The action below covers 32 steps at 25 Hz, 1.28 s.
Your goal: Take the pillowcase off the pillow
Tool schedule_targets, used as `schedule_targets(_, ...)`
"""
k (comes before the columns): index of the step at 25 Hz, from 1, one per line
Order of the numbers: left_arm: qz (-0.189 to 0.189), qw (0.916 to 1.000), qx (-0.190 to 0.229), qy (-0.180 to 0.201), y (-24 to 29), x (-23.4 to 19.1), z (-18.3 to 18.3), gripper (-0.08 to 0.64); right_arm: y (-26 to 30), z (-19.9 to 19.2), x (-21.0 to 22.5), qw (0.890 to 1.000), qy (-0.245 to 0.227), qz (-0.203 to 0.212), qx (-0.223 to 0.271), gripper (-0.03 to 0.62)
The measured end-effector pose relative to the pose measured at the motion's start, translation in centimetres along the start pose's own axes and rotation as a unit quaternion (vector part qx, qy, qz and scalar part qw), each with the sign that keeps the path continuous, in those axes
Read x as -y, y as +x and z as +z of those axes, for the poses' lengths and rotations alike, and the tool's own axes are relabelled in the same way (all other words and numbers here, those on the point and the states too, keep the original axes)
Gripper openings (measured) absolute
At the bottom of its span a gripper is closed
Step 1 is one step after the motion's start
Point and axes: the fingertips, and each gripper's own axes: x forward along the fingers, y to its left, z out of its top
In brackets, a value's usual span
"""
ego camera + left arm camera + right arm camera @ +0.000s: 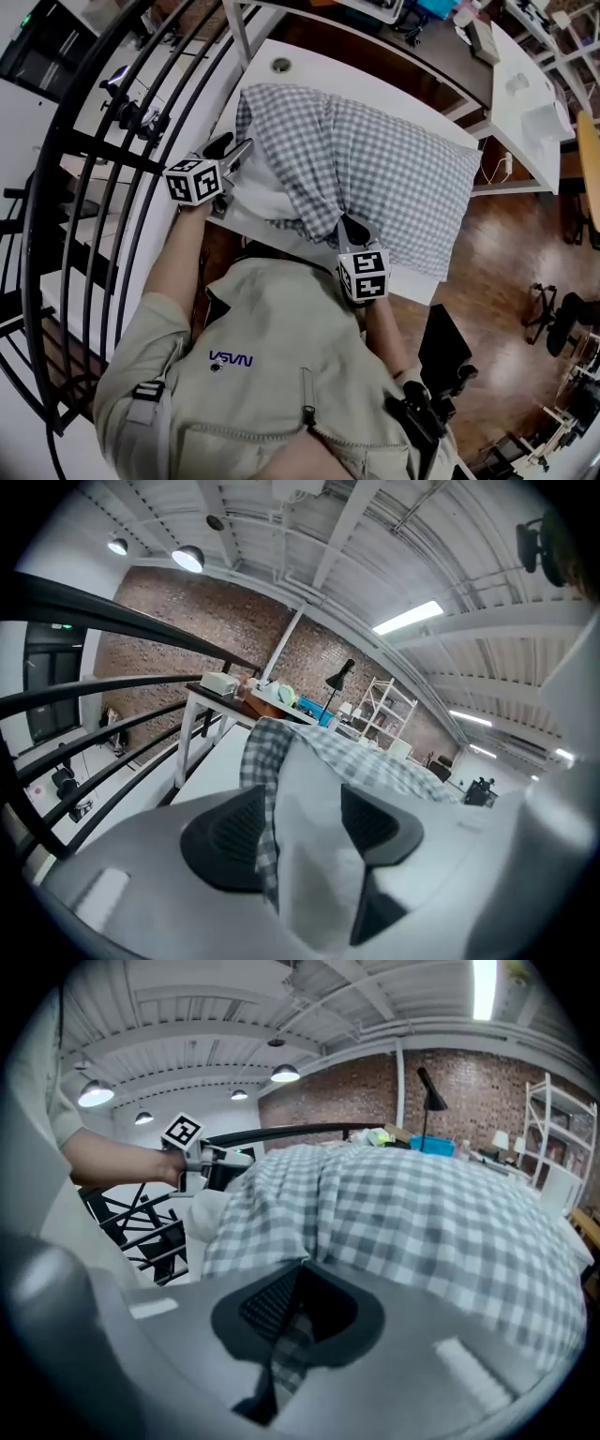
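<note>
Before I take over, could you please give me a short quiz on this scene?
1. True or false: the right gripper has its jaws shut on the checked pillowcase.
2. What stands between the open jaws of the left gripper? A the white pillow; B a book; C nothing.
3. Fill in: the pillow lies on a white ____.
Key: 1 true; 2 A; 3 table.

We count one white pillow, one checked pillowcase, one white table at upper centre, and two grippers: left gripper centre-left, right gripper below centre.
</note>
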Motion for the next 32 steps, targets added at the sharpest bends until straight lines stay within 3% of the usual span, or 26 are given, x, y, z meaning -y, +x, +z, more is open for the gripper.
schedule_targets(4, -0.042, 0.9985, -0.035, -0.003, 3.5, -0.4, 0.0, 0.233, 0.4, 0.5, -0.4, 1.000, -0.004, -0.010, -0.005, 0.009)
schedule_targets(6, -0.083, 0.9947, -0.048, -0.036, 4.6, -0.1, -0.2, 0.233, 0.3, 0.9, -0.8, 1.000, 0.000, -0.022, -0.012, 0.009)
schedule_targets(9, -0.152, 0.9844, -0.053, -0.070, 4.6, 1.9, -0.1, 0.135, -0.8, 2.4, -1.2, 0.999, -0.002, -0.022, -0.028, 0.009)
schedule_targets(12, -0.165, 0.9848, -0.047, -0.028, 3.1, 3.3, 0.1, 0.063, -3.1, 7.2, -2.0, 1.000, -0.006, 0.004, 0.001, 0.011)
schedule_targets(16, -0.183, 0.9826, -0.023, 0.025, 1.4, 5.5, 1.2, 0.052, -4.8, 18.0, -2.9, 0.992, -0.023, 0.034, 0.121, 0.025)
schedule_targets(18, -0.187, 0.9816, -0.014, 0.034, 0.5, 6.0, 1.1, 0.051, -2.9, 21.5, -3.0, 0.988, -0.045, 0.031, 0.144, 0.039)
schedule_targets(21, -0.187, 0.9817, -0.007, 0.039, -0.8, 6.5, 1.1, 0.049, 3.9, 23.6, -2.1, 0.992, -0.081, 0.006, 0.101, 0.195)
schedule_targets(24, -0.187, 0.9814, 0.002, 0.045, -1.4, 7.3, 1.6, 0.049, 10.4, 23.7, -1.5, 0.992, -0.124, -0.001, 0.019, 0.206)
schedule_targets(25, -0.184, 0.9818, 0.006, 0.045, -1.6, 7.4, 1.8, 0.048, 11.8, 23.5, -1.5, 0.990, -0.140, -0.002, -0.006, 0.204)
schedule_targets(26, -0.182, 0.9822, 0.009, 0.047, -1.8, 7.5, 2.0, 0.046, 12.7, 23.6, -1.5, 0.987, -0.157, -0.008, -0.022, 0.155)
schedule_targets(27, -0.180, 0.9822, 0.012, 0.050, -2.0, 7.5, 2.2, 0.043, 13.0, 24.1, -1.4, 0.985, -0.173, -0.019, -0.025, 0.043)
schedule_targets(28, -0.182, 0.9816, 0.014, 0.057, -2.3, 7.6, 2.3, 0.041, 13.0, 25.1, -1.0, 0.982, -0.186, -0.036, -0.017, 0.015)
schedule_targets(32, -0.204, 0.9731, 0.031, 0.103, -4.0, 8.9, 2.8, 0.040, 12.3, 29.5, 4.5, 0.970, -0.204, -0.132, 0.018, 0.008)
